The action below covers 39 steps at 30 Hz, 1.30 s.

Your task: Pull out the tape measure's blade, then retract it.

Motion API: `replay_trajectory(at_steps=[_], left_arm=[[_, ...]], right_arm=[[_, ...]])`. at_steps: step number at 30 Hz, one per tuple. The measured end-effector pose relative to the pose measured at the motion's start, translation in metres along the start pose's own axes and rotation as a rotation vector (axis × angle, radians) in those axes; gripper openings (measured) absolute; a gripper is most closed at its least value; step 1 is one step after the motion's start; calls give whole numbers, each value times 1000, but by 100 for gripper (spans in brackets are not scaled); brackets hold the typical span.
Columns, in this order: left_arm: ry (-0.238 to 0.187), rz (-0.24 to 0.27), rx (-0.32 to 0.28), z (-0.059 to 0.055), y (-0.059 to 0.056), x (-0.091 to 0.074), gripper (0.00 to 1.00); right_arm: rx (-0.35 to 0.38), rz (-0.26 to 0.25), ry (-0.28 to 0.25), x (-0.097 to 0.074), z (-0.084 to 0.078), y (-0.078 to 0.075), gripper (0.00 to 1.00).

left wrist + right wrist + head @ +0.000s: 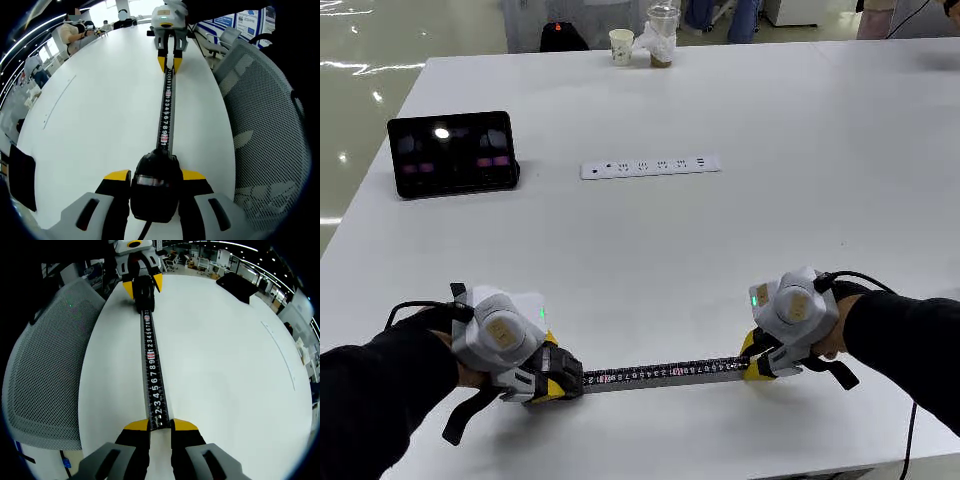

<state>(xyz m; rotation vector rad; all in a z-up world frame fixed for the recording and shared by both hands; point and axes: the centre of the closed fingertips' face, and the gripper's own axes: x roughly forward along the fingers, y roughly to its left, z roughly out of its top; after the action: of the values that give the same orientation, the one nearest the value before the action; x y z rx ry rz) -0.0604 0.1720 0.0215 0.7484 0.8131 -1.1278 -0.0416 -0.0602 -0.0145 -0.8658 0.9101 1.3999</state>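
White workbench (740, 210), broad and mostly bare, under bright room light. Near its front edge, tape measure's black case (155, 192), clamped between the yellow-tipped jaws of the left gripper (552, 376), jaws narrowed to the case's width and pressing on both sides. Out of the case, blade (151, 372) drawn well out, straight and flat along the tabletop (resting on it or just above it, cannot tell), dark with pale numerals and red marks partway along. At the blade's far end, right gripper (757, 367), jaws almost together, pinching the blade's tip between the yellow pads. Both grippers facing each other across the drawn length, a green lamp lit on each body, black sleeves (380, 390) behind them. Farther back on the table, well apart from the tape: white power strip (650, 167) near the middle, dark tablet (453, 153) propped up to its left, and at the far edge a paper cup (621, 46) just beside a clear plastic cup (662, 20) with a crumpled bag around it. Off the table's near edge, in both gripper views, grey mesh chair back (270, 125).
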Motion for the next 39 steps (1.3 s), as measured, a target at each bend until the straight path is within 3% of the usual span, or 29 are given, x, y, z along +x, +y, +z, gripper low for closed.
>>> replay_trajectory(at_steps=[5,12,15,16,19,24,29,32,37,39], left_arm=[[17,-8,-3,-2,1,-2,31],[44,-16,5,-5,6,-11,39],[43,-23,-16,-5,8,-15,41],[28,-43,-59,-3,4,-16,42],[29,-60,-60,-5,1,-21,47],[32,-76,-80,-9,-3,-26,52],[20,-69,-102,-11,0,-33,58],[-4,-44,-131,-10,5,-37,63],[-59,4,-223,-5,12,-45,72],[-70,2,-275,-6,11,-45,75]], right_arm=[[13,-2,4,0,0,0,13],[-46,7,28,0,0,4,14],[-44,20,41,0,-1,7,19],[-46,35,51,-1,-1,11,24],[-93,45,80,-5,-2,15,36],[-110,36,64,-12,5,14,35],[-117,27,50,-18,12,13,37],[-80,16,40,-22,14,12,39],[19,-33,-12,-28,17,9,44],[58,-51,-32,-31,16,8,45]])
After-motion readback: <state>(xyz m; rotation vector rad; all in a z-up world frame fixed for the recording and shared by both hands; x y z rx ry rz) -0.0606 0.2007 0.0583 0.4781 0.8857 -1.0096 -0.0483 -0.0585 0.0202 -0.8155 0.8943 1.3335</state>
